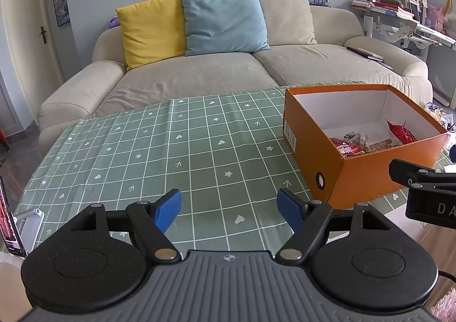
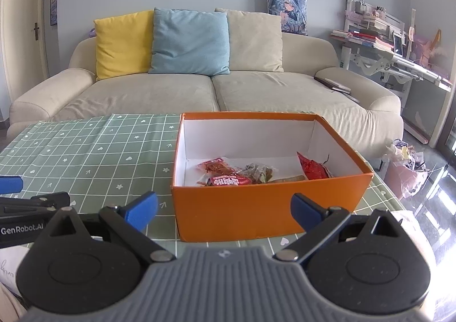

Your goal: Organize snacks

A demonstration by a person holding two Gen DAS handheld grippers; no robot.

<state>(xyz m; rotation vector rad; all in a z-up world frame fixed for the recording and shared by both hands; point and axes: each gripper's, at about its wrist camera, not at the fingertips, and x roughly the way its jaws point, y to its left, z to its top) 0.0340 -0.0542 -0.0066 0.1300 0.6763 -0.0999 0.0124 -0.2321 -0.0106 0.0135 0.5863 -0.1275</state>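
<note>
An orange box (image 2: 242, 208) with white inside walls stands on the green checked tablecloth (image 2: 85, 156). It holds several snack packets: red ones (image 2: 225, 178), a clear brown one (image 2: 258, 171) and a red pouch (image 2: 313, 169) at its right end. The box also shows at the right of the left wrist view (image 1: 367, 179), with the snacks (image 1: 350, 145) inside. My left gripper (image 1: 229, 211) is open and empty over bare cloth, left of the box. My right gripper (image 2: 223, 208) is open and empty, just in front of the box's near wall.
A beige sofa (image 2: 199, 94) with yellow, blue and cream cushions stands behind the table. A phone on a stand (image 1: 17, 225) sits at the table's left edge. A desk (image 2: 393, 59) and a pink bag of rubbish (image 2: 404, 171) are on the right.
</note>
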